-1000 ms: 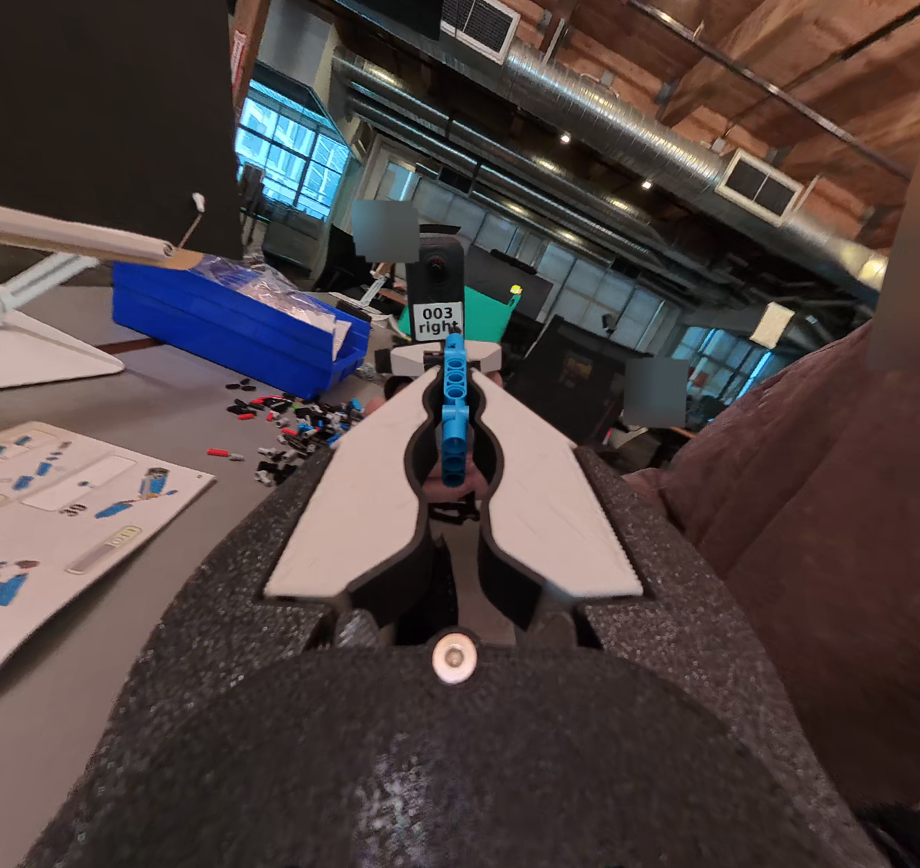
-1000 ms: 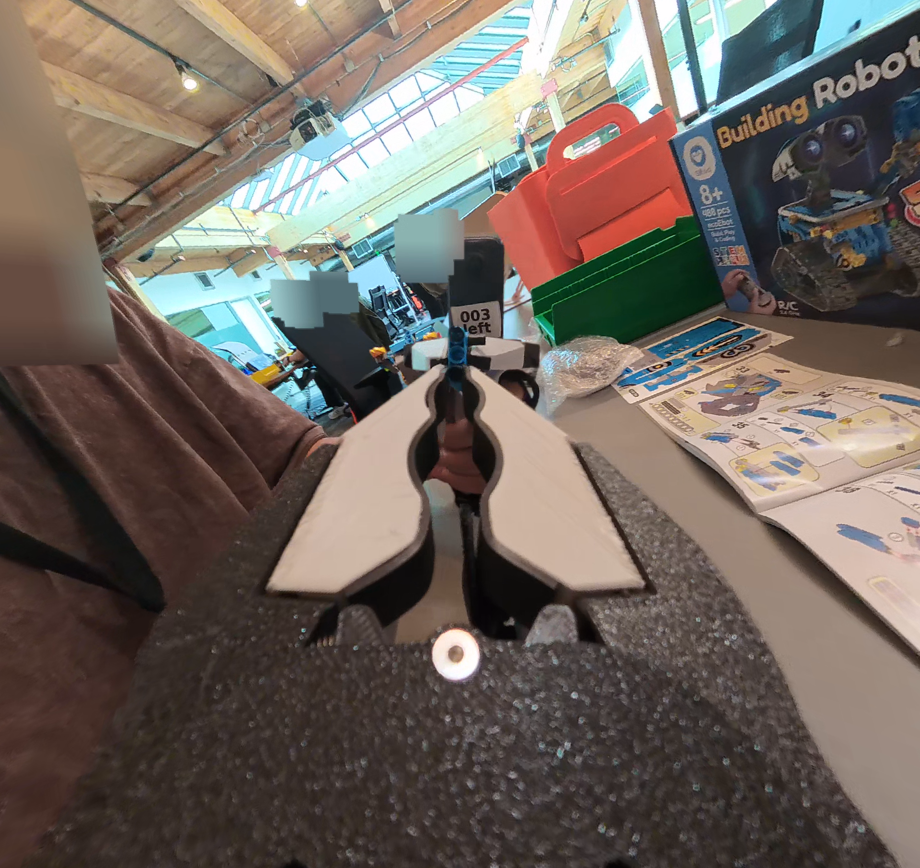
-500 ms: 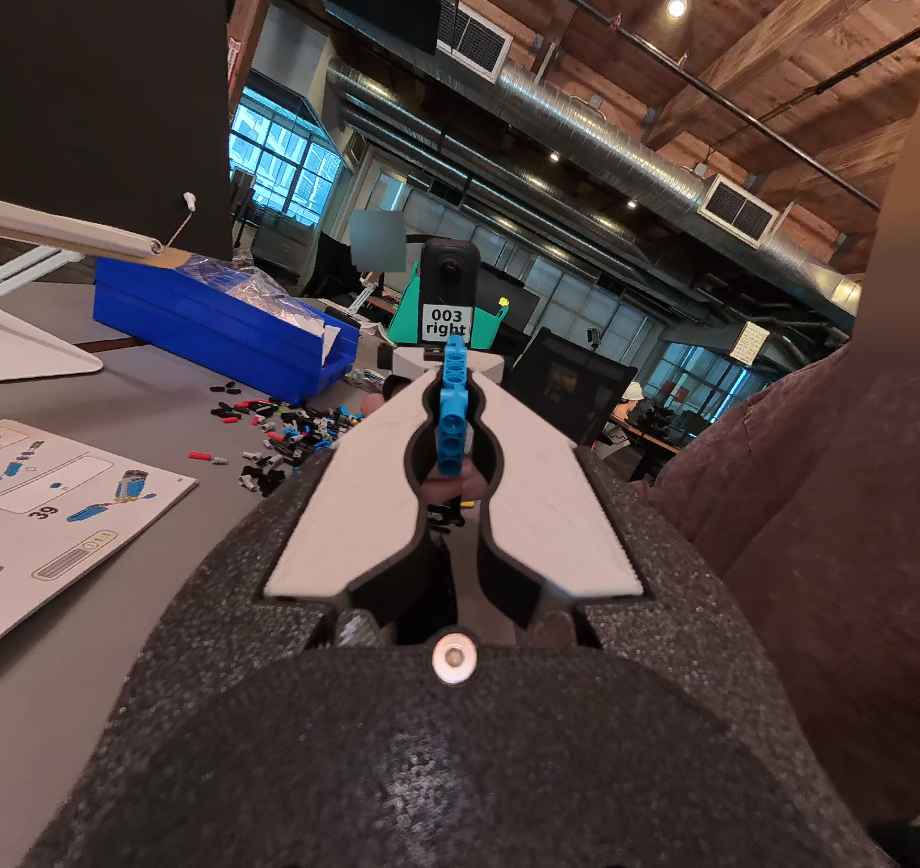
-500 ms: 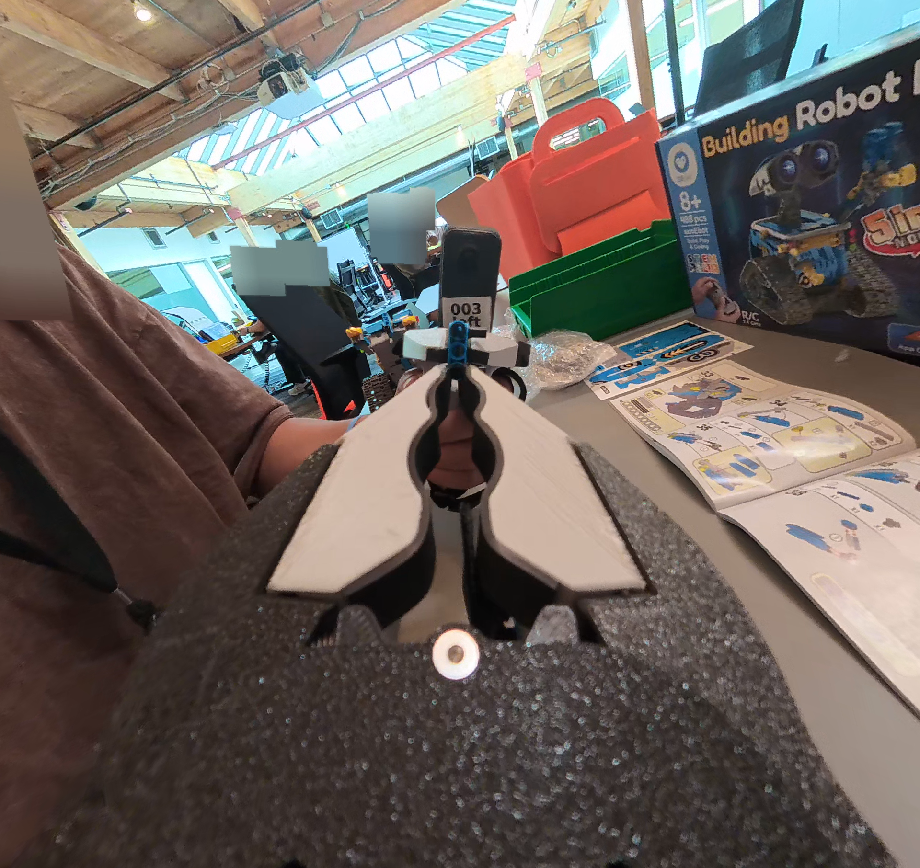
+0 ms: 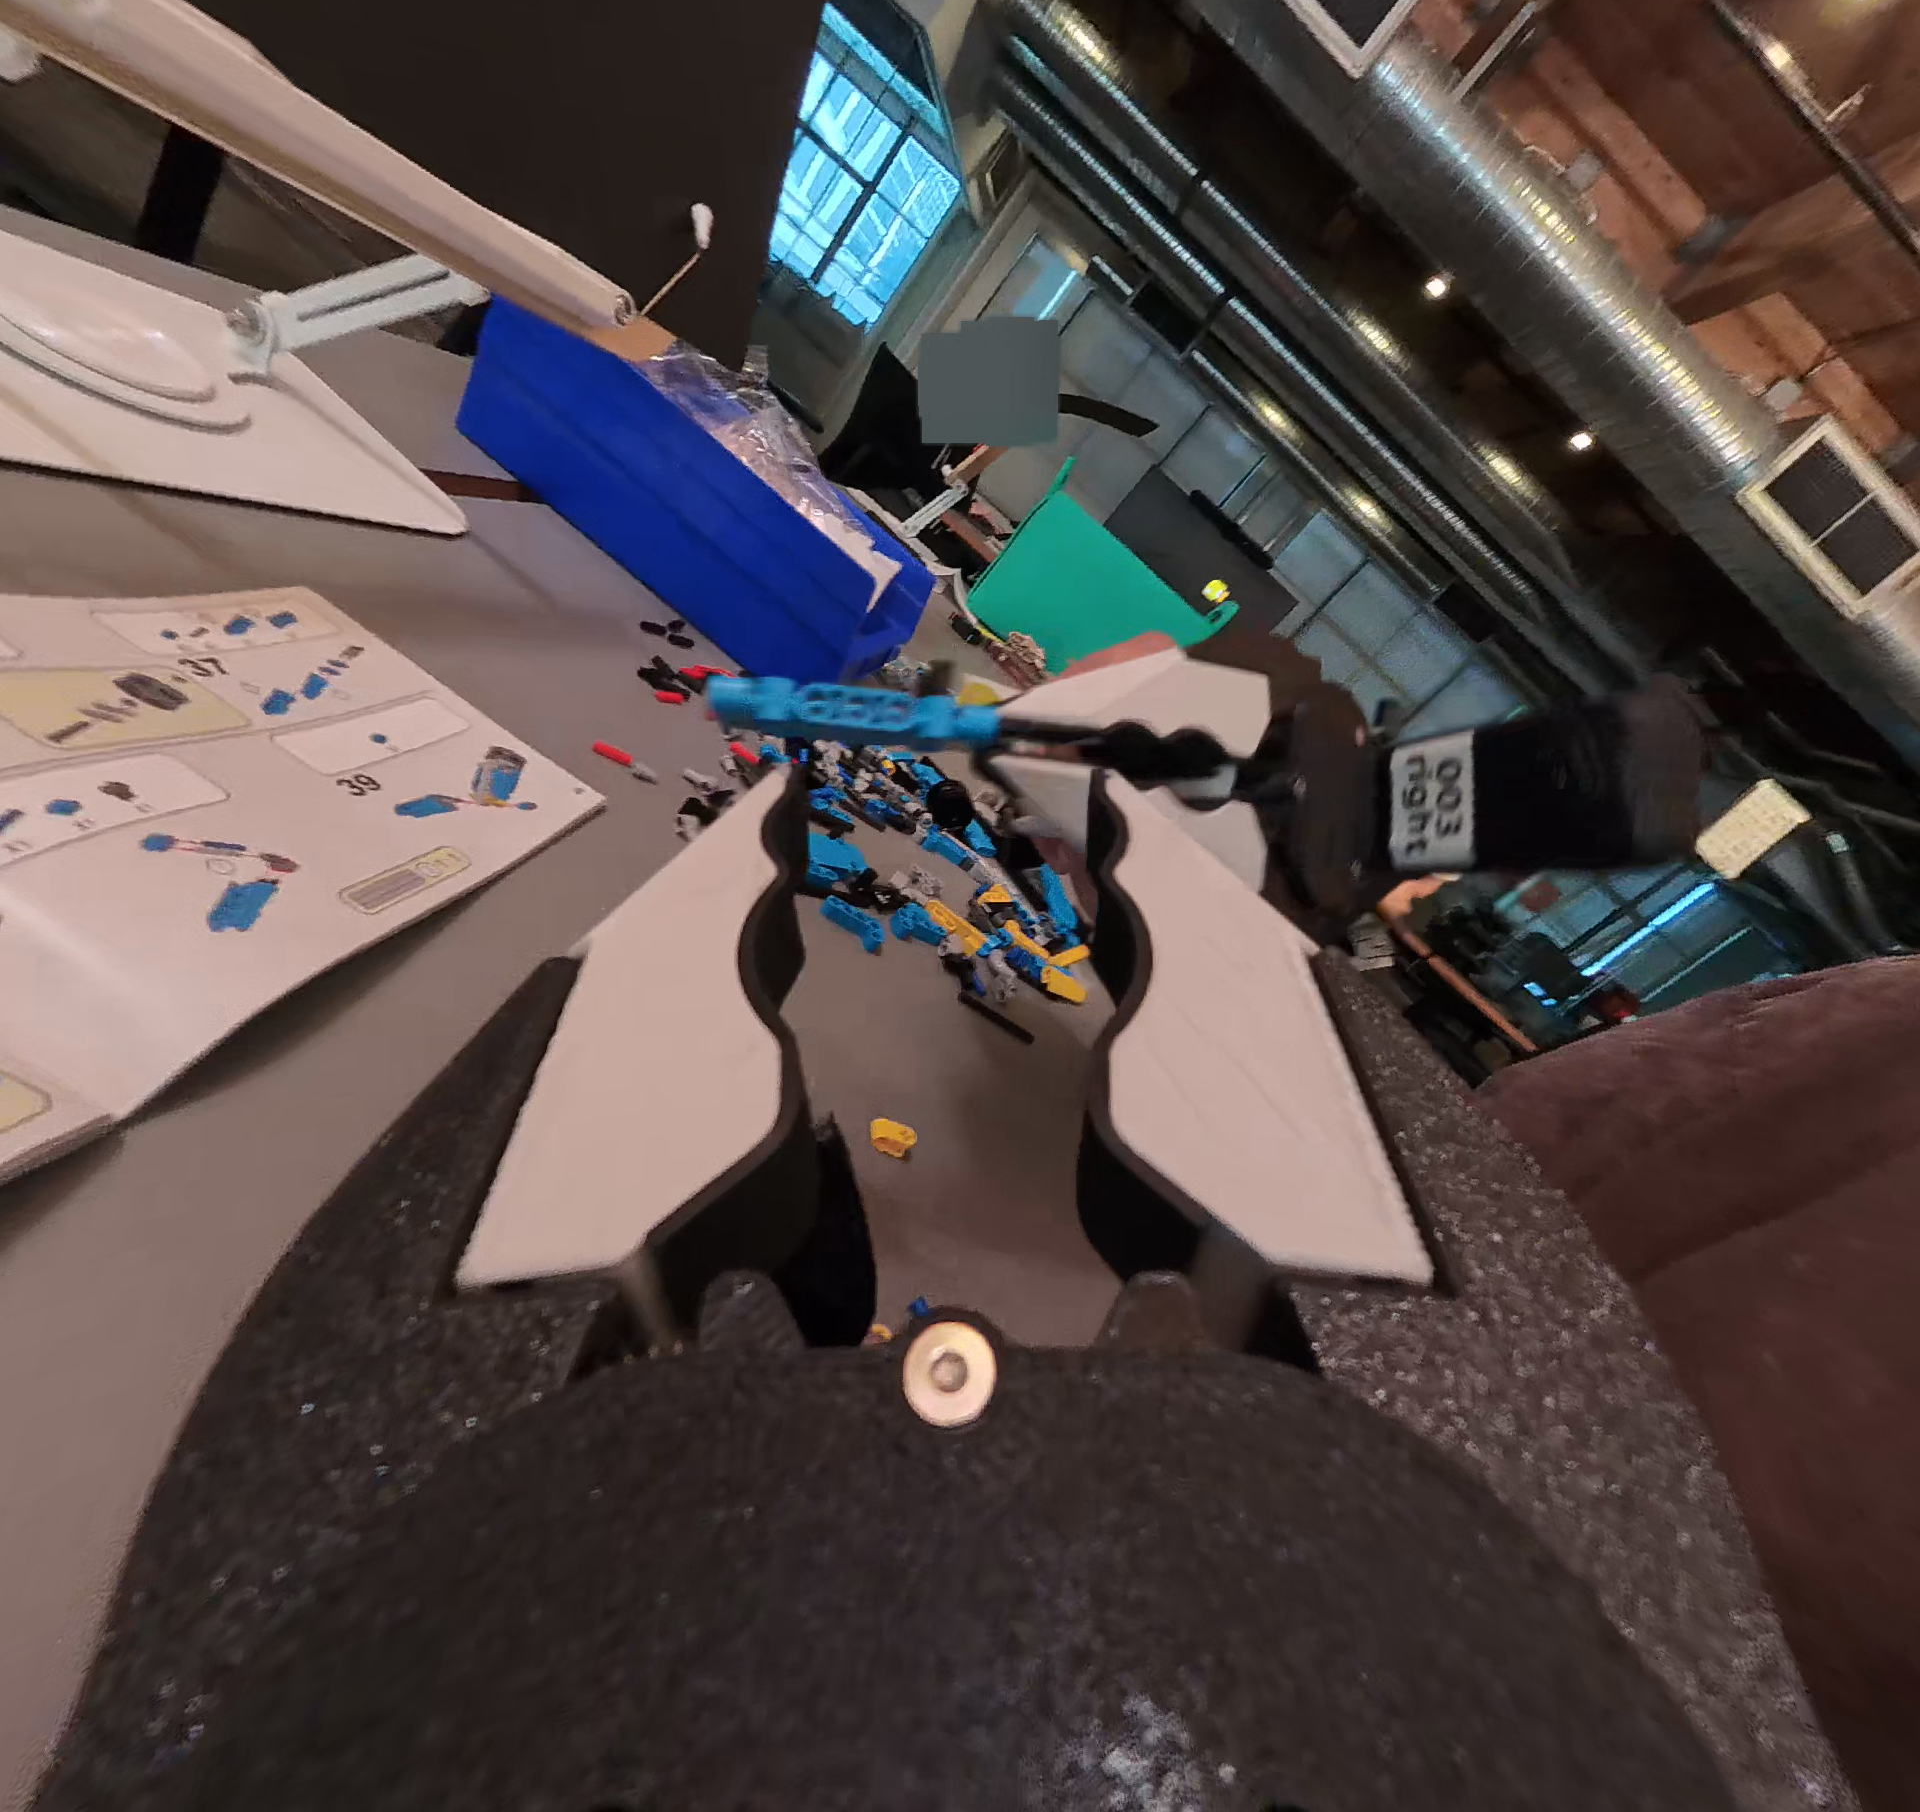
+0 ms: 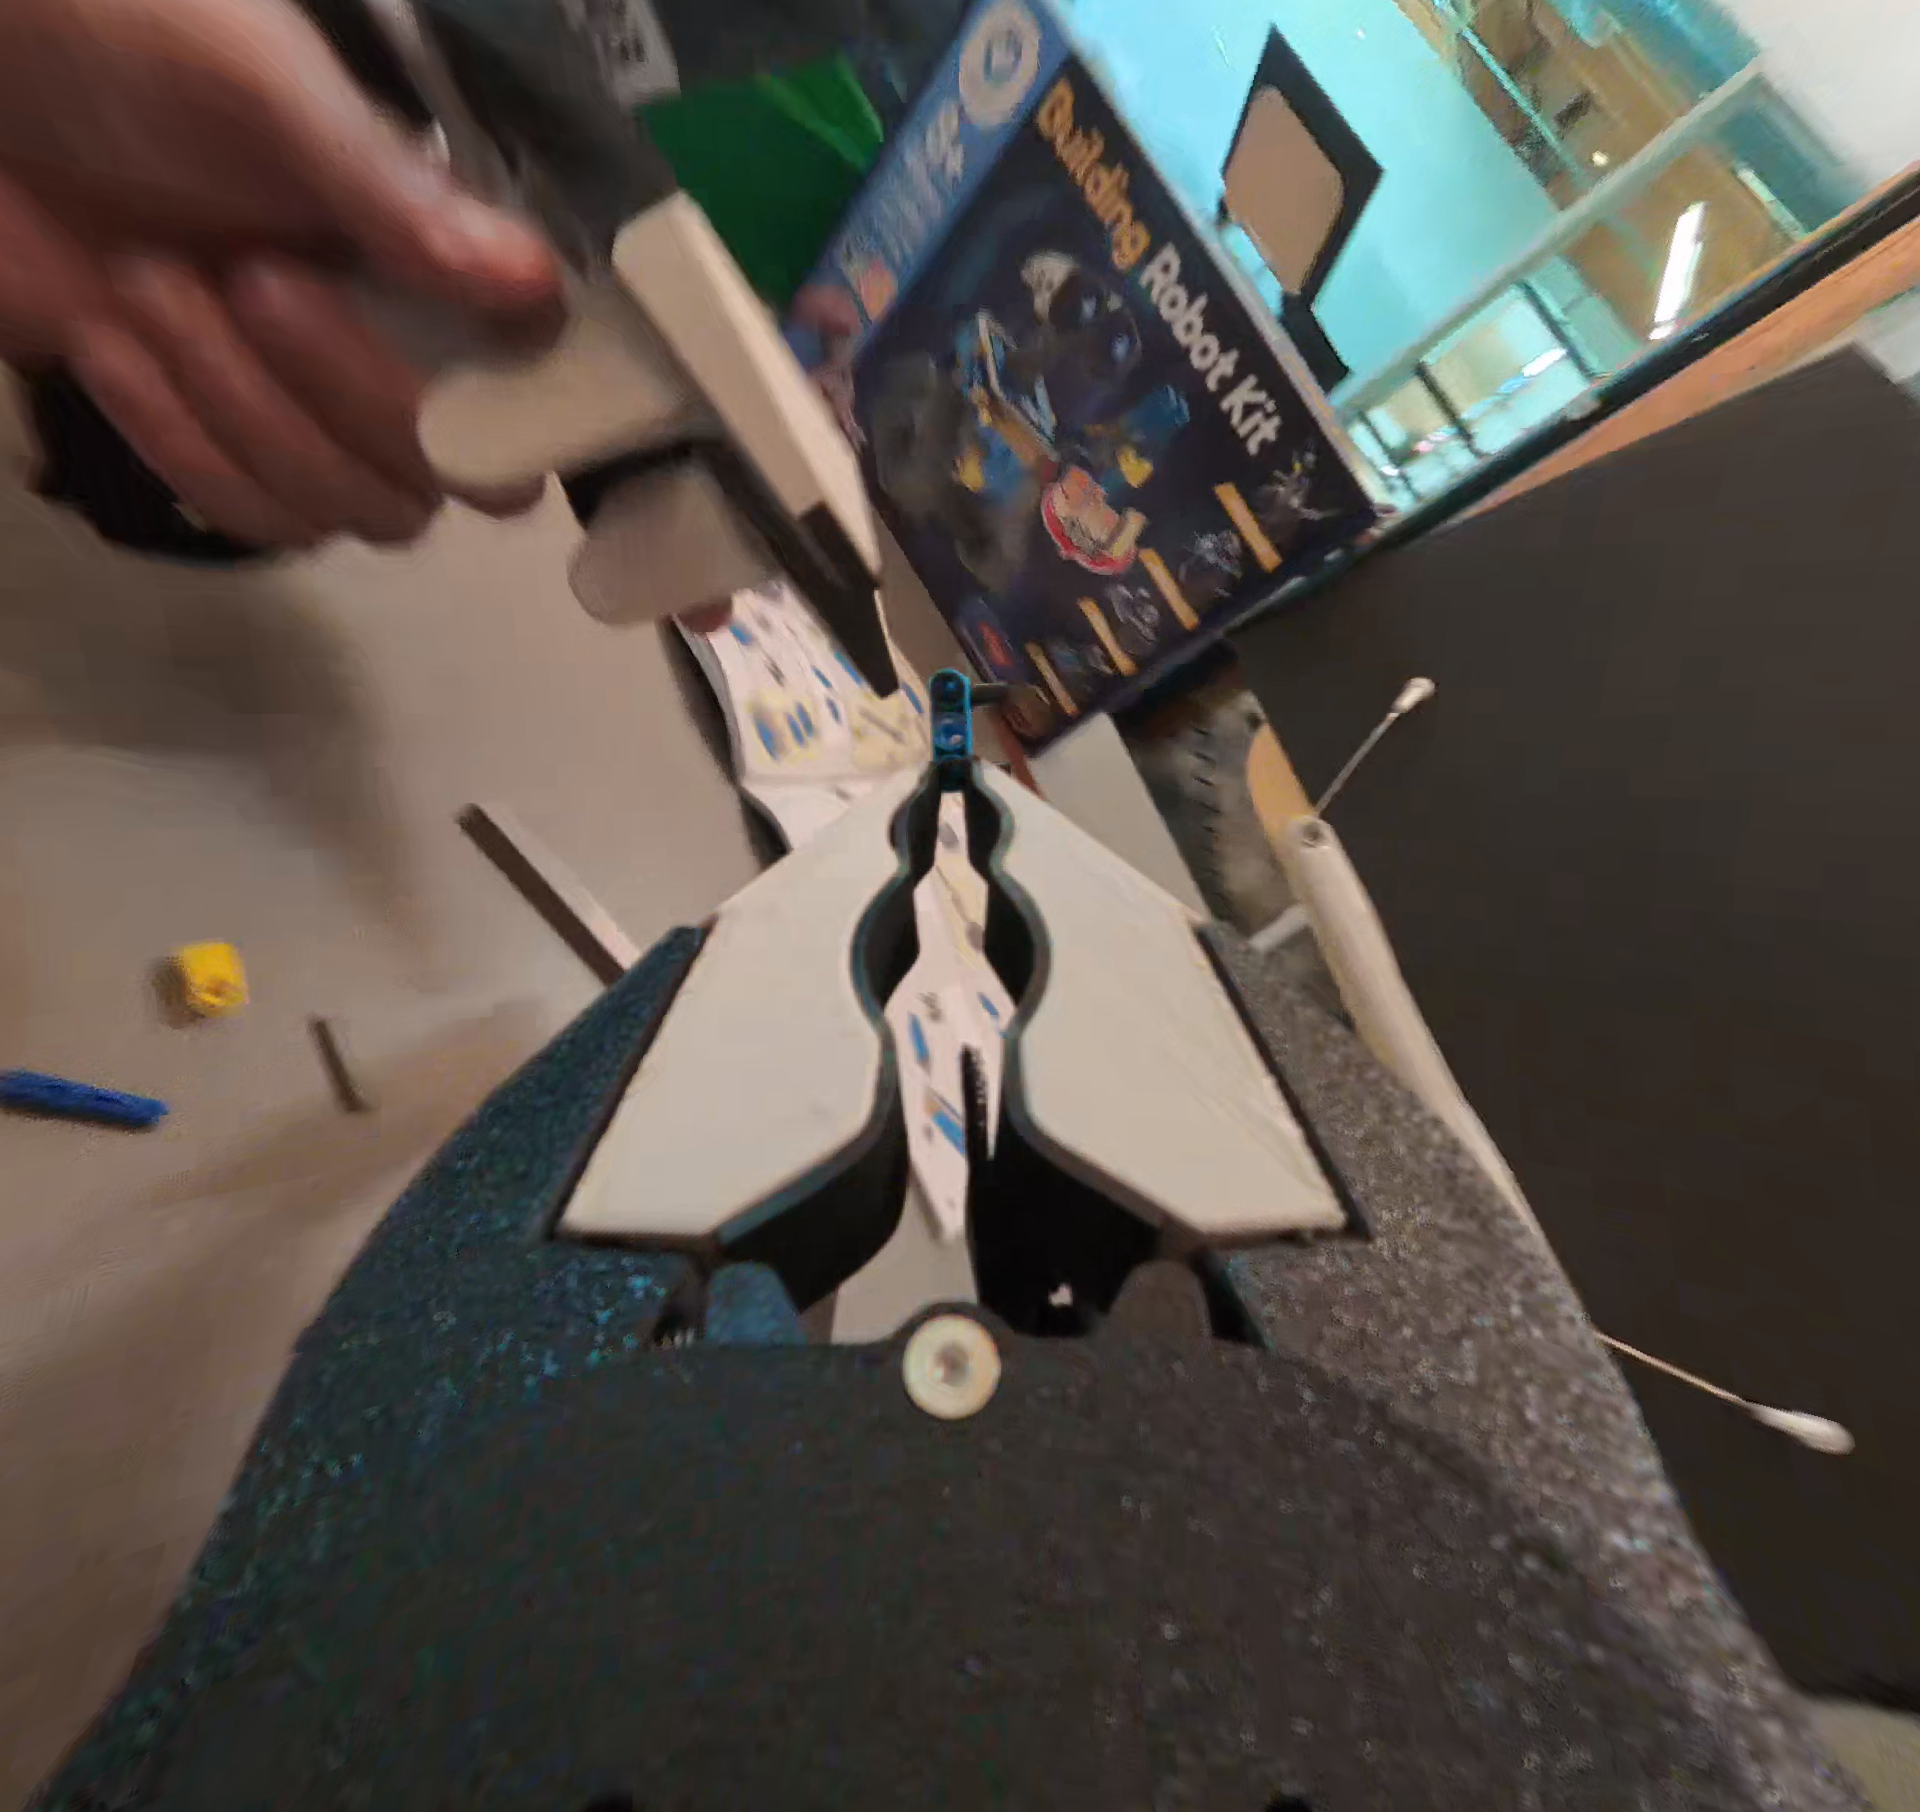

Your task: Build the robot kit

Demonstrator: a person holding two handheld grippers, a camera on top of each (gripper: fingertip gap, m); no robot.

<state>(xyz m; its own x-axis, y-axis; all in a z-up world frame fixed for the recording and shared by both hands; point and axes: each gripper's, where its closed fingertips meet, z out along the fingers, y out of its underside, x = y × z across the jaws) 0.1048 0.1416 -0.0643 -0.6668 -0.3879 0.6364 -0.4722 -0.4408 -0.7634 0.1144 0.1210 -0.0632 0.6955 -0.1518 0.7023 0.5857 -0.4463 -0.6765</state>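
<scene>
**Gripping a blue beam over scattered parts**

Spreading wide, the left gripper (image 5: 940, 806) hangs empty over the grey worktop (image 5: 312, 1139), a small yellow piece (image 5: 891, 1136) between its fingers. Beyond lies a heap of loose pieces (image 5: 935, 889). The right gripper (image 6: 951, 775) has its fingers clamped on a blue beam (image 5: 852, 708). An instruction sheet (image 5: 208, 827) and blue bin (image 5: 675, 505) sit farther off.

You're working in a converted-warehouse workshop: exposed wooden ceiling beams (image 5: 1766, 204) and a silver ribbed ventilation duct (image 5: 1507, 193) run above rows of desks, while your grey tabletop (image 5: 520, 640) carries a blue plastic parts bin (image 5: 665, 505) and scattered small building-kit pieces (image 5: 935, 879).
</scene>
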